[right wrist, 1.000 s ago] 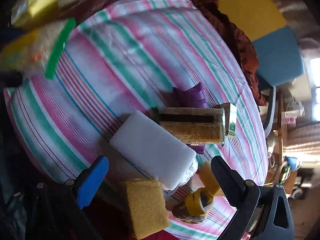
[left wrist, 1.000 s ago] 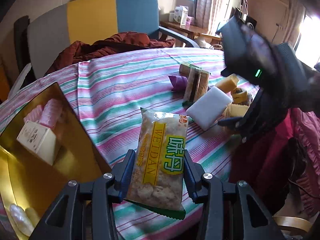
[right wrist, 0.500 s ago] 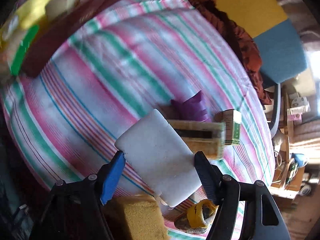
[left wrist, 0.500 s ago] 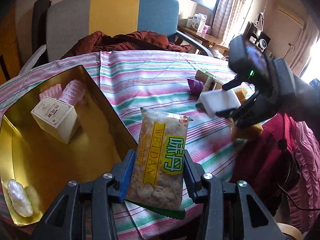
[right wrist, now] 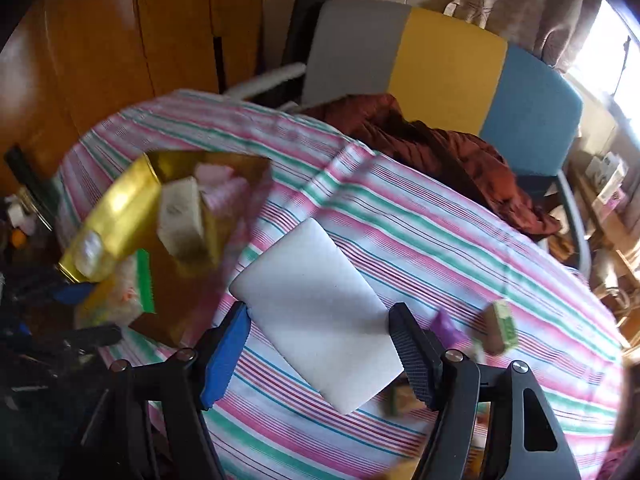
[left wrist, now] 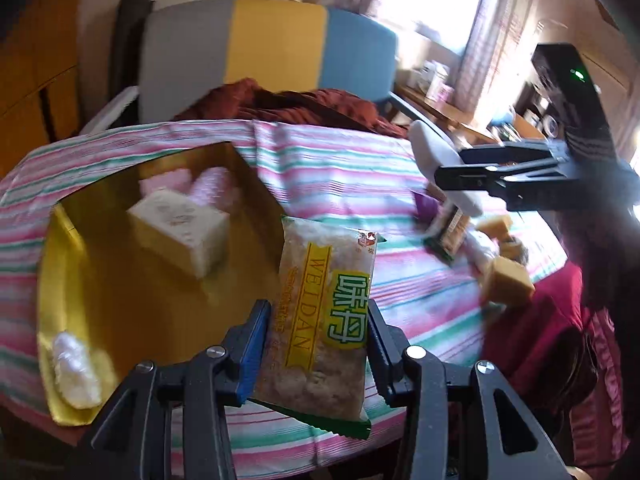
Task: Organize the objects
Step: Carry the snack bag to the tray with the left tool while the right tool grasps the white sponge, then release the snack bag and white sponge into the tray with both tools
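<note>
The left gripper point(left wrist: 316, 344) is clamped on a snack packet point(left wrist: 324, 312) with a yellow label reading WEIDAN; one finger presses each long side of the packet, and its green serrated lower edge hangs below the fingers. The packet is held above the near edge of the striped tablecloth point(left wrist: 352, 168), just right of a gold tray point(left wrist: 132, 304).

The gold tray sits on the left part of the table. It contains a cream box point(left wrist: 180, 232) near its centre, two pink ribbed items point(left wrist: 208, 188) at its far end, and a small white wrapped item point(left wrist: 76, 368) at its near left corner.

The right gripper point(right wrist: 320, 344) is clamped on a white rectangular block point(right wrist: 320, 312), which is tilted and lifted clear of the tablecloth, with one finger on each of its opposite edges. In the left wrist view this block point(left wrist: 436, 156) appears raised over the right side of the table.

Below it, on the right part of the cloth, lie a purple item point(left wrist: 426, 206), an upright brown packet point(left wrist: 450, 228) and yellow sponge blocks point(left wrist: 506, 286); blur hides their finer detail.

Beyond the table stands a chair point(right wrist: 444, 64) with grey, yellow and blue panels, and a rust-coloured garment point(right wrist: 432, 148) is draped over its seat.
</note>
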A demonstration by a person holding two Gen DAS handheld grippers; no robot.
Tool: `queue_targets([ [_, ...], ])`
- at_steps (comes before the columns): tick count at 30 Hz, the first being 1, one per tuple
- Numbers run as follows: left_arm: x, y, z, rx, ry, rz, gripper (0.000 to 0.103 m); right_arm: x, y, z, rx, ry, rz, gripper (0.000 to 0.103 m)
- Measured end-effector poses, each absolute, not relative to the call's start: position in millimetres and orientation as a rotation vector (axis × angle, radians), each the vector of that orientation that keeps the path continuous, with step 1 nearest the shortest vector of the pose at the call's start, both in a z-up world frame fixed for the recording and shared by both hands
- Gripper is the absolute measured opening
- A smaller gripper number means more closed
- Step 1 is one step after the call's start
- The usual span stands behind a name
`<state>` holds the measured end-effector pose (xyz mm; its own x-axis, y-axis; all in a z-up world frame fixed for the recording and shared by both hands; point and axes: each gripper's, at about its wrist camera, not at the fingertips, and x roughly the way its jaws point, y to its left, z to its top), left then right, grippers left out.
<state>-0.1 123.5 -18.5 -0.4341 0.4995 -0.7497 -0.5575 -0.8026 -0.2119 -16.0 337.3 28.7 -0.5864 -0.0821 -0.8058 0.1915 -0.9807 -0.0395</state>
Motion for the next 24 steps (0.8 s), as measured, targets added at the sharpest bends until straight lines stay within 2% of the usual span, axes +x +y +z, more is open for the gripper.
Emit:
queue_targets([
  [4,-11,85,-19,-1.178,-0.015,2.302,0.046,-23,300,25,1.284,0.061,-2.606,0.072],
  [14,-51,1,-21,-1.255,-0.254,2.451,0.046,-46,226,9,1.267,-0.053,-2.469,0.072],
  [17,-69,-5,-22,-1.258,-0.269,2.481,0.046,-53,210,1,1.289,-0.114,-2.428,0.073],
  [19,-85,-8,-22,-1.260,-0.300,2.491,0.046,-57,198,-5,1.296,-0.137,-2.389,0.075],
  [20,-95,-8,-22,-1.261,-0.318,2.502,0.046,-59,194,-8,1.297,-0.154,-2.376,0.080],
  [24,-122,-10,-19,-1.260,-0.381,2.528,0.060,-66,181,-21,1.322,-0.219,-2.333,0.091],
])
